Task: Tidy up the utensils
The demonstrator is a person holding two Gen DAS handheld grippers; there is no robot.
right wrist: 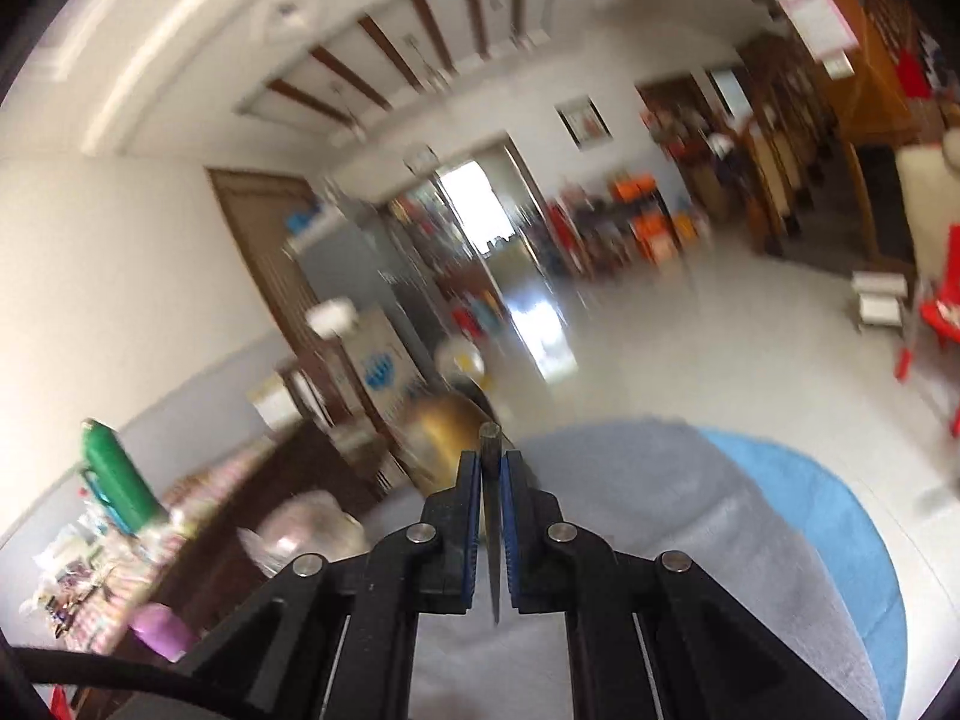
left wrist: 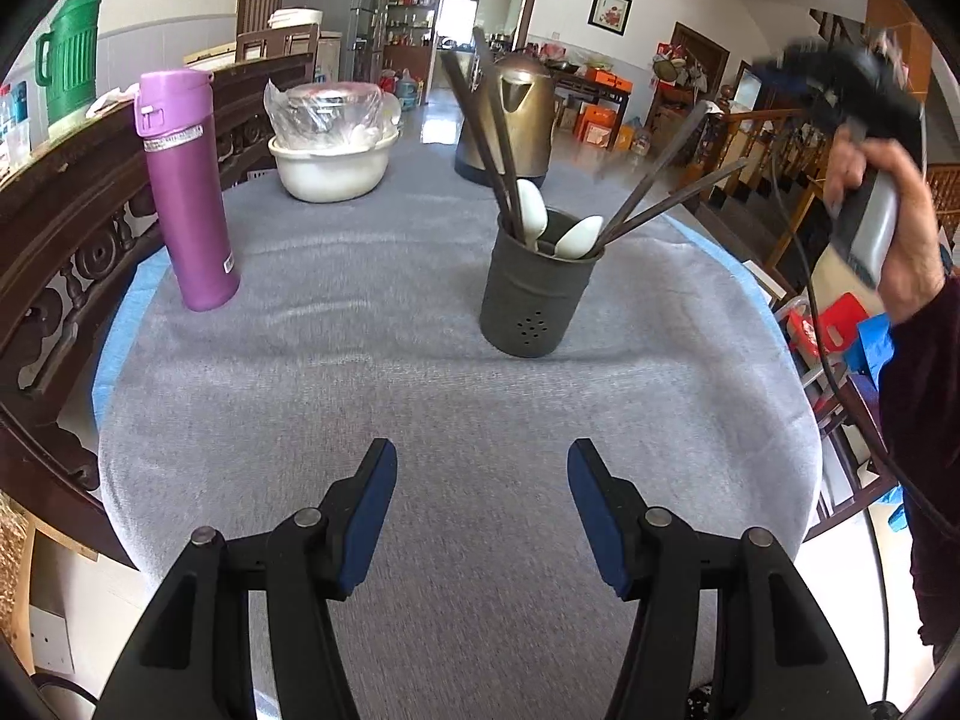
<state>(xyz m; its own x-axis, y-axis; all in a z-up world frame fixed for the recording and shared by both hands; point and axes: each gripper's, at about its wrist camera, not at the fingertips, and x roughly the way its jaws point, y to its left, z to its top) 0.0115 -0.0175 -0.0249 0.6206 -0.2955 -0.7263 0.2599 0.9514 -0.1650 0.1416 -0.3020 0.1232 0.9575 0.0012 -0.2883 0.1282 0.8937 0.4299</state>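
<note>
We find no legible text, brand, number or sign. The purple flask (left wrist: 183,192) bears a small white label near its base, too small to read.

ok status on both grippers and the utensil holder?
Left gripper open, empty, over the grey cloth. Right gripper shut on a dark chopstick, raised off the table. Utensil holder upright with chopsticks and white spoons inside. Nothing blocking.
</note>
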